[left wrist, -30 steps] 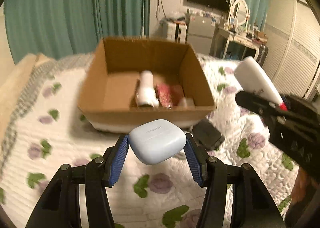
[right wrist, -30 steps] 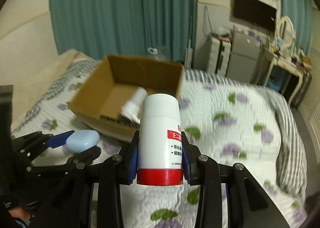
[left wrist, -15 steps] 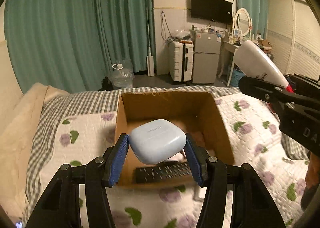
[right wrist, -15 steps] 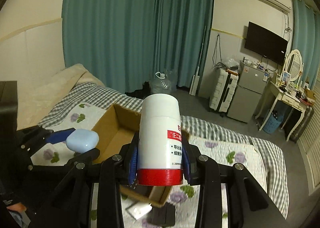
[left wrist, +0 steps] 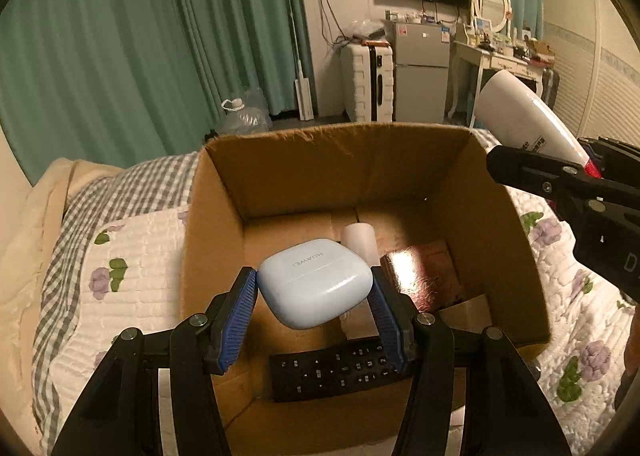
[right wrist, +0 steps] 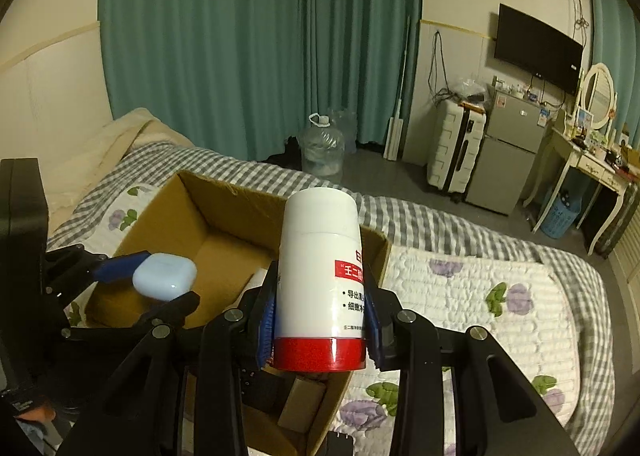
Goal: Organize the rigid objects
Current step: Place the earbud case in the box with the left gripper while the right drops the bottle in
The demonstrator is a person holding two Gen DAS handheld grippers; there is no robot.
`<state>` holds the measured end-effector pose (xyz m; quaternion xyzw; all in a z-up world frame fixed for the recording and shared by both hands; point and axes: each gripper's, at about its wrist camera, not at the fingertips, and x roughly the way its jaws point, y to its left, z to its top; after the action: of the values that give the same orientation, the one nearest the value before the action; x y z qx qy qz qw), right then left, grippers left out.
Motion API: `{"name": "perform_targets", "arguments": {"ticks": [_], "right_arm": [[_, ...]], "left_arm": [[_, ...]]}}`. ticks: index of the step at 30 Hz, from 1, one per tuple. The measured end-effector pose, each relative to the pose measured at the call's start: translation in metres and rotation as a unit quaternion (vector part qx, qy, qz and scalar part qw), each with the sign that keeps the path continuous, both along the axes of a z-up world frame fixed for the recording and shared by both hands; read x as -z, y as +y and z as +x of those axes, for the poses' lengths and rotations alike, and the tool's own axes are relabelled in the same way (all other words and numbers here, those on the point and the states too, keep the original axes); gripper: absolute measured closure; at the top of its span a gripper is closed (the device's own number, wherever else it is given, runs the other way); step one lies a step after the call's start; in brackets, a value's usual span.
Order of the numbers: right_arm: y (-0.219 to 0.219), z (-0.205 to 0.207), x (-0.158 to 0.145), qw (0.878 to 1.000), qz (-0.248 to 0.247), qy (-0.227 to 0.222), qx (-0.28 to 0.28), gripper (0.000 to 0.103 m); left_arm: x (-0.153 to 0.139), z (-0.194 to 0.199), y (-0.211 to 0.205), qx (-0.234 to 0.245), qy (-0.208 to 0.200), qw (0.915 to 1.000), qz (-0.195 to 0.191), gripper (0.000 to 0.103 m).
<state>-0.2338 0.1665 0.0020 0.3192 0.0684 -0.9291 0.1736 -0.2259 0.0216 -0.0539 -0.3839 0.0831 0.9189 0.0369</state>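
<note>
Left wrist view: I'm pinching a pale blue earbud case [left wrist: 316,288] in my left gripper [left wrist: 314,310], hovering over the open cardboard box [left wrist: 520,256].
Right wrist view: I'm clamping a white bottle with red cap [right wrist: 320,276] in my right gripper [right wrist: 322,330], above the box's near right corner.
Case handling: I'm judging it light, rigid, glossy and slippery; pads gripping the two flat sides.
Bottle handling: I'm reckoning it stiff plastic, smooth; pads squeezing low, near the cap.
Box contents: remote control [left wrist: 340,368], white tube [left wrist: 360,240], shiny reddish packet [left wrist: 420,276] are lying inside.
</note>
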Motion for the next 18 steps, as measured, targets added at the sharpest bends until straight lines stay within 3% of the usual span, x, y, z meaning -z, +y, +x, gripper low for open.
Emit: {"name": "perform_targets", "arguments": {"ticks": [8, 18], "right_arm": [[0.003, -0.002, 0.007, 1.000, -0.005, -0.002, 0.003, 0.068], [-0.005, -0.018, 0.027, 1.000, -0.014, -0.025, 0.000, 0.068]], "left_arm": [[0.005, 0.004, 0.001, 0.000, 0.022, 0.9993, -0.029, 0.037], [0.000, 0.010, -0.007, -0.019, 0.024, 0.9994, -0.014, 0.037]]}}
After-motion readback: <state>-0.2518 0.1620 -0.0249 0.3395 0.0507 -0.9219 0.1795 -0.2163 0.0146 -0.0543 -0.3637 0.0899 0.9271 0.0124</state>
